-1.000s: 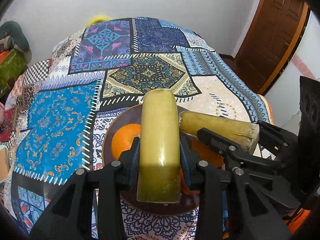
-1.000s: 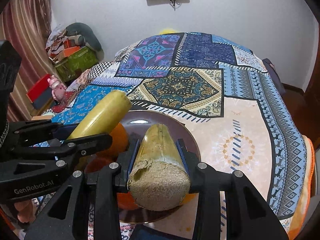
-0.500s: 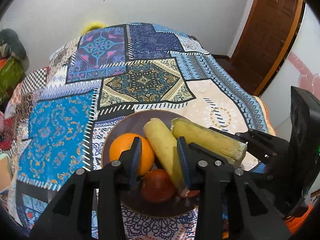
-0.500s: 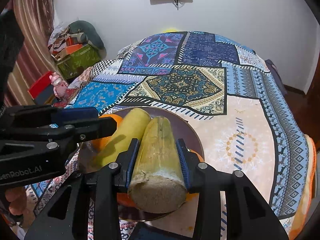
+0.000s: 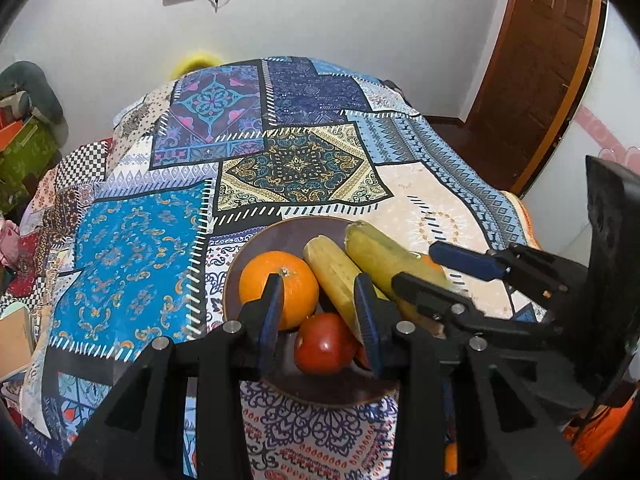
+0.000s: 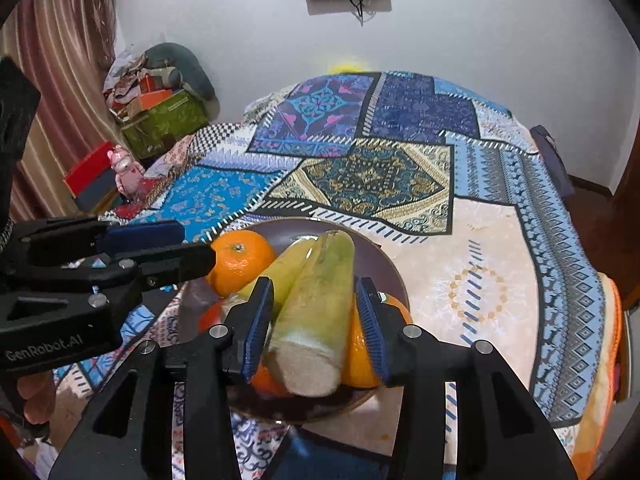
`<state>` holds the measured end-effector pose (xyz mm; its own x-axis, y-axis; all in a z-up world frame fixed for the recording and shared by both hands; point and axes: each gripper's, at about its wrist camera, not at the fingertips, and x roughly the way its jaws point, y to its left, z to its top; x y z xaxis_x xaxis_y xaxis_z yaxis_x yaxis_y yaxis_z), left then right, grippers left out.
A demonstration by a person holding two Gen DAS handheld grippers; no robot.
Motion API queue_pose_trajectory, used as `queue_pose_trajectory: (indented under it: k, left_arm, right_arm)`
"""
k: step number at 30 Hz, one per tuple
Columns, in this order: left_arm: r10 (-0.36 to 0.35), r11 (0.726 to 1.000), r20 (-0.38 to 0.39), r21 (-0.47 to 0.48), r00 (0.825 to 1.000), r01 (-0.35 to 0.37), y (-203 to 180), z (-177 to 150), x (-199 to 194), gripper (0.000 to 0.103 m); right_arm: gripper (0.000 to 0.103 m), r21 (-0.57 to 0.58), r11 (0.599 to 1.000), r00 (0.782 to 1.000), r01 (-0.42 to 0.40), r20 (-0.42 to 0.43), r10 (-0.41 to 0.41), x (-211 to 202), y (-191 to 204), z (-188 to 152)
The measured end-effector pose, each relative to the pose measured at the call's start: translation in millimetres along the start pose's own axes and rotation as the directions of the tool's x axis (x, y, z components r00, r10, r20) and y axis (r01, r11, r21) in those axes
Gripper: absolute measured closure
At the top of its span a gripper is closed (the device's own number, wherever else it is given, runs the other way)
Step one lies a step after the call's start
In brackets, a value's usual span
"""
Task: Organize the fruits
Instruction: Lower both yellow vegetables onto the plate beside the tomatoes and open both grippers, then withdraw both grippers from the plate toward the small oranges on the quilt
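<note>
Fruits lie piled on the brown plate [image 5: 240, 280]; the left gripper [image 5: 318, 322] hovers open above them, and the right gripper [image 6: 316, 320] hangs parted around a yellow-green stalk [image 6: 320, 304].

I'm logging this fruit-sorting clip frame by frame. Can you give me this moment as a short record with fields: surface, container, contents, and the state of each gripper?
surface: bed under a patchwork cloth
container: dark round plate
contents: orange, red fruit, two yellow-green stalk pieces, a second orange partly hidden at the right
left gripper: open, fingers empty, above the plate's near side
right gripper: open, fingers either side of the larger stalk piece, which lies on the pile
unclear: whether the right fingers touch the stalk
</note>
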<state>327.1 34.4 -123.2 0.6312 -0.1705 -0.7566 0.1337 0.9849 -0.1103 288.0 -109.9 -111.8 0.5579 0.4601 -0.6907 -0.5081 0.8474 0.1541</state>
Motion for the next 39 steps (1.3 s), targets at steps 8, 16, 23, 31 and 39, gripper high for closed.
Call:
queue_pose_trajectory:
  k: [8, 16, 23, 31, 39]
  left_arm:
    - [0.005, 1.0, 0.051, -0.004, 0.999, -0.005, -11, -15, -42, 0.055]
    - [0.001, 1.0, 0.1, -0.009, 0.995, -0.001, -22, -42, -89, 0.041]
    - [0.002, 1.0, 0.106, -0.023, 0.994, 0.001, -32, -73, -119, 0.034]
    - [0.019, 1.0, 0.081, -0.017, 0.997, -0.018, -42, -111, -131, 0.033]
    - [0.006, 1.0, 0.015, -0.029, 1.0, -0.006, -48, -144, -123, 0.031]
  right_arm:
    - [0.061, -0.011, 1.0, 0.999, 0.013, 0.053, -0.012, -49, 5, -6]
    - [0.046, -0.028, 0.999, 0.995, 0.042, 0.093, -0.039, -96, 11, -29]
    - [0.045, 0.003, 0.999, 0.994, 0.035, 0.106, -0.035, -118, 14, -56]
    - [0.045, 0.027, 0.999, 0.998, 0.023, 0.066, -0.025, -125, 21, -92]
    - [0.045, 0.023, 1.0, 0.999, 0.012, -0.032, -0.011, -107, 29, -127]
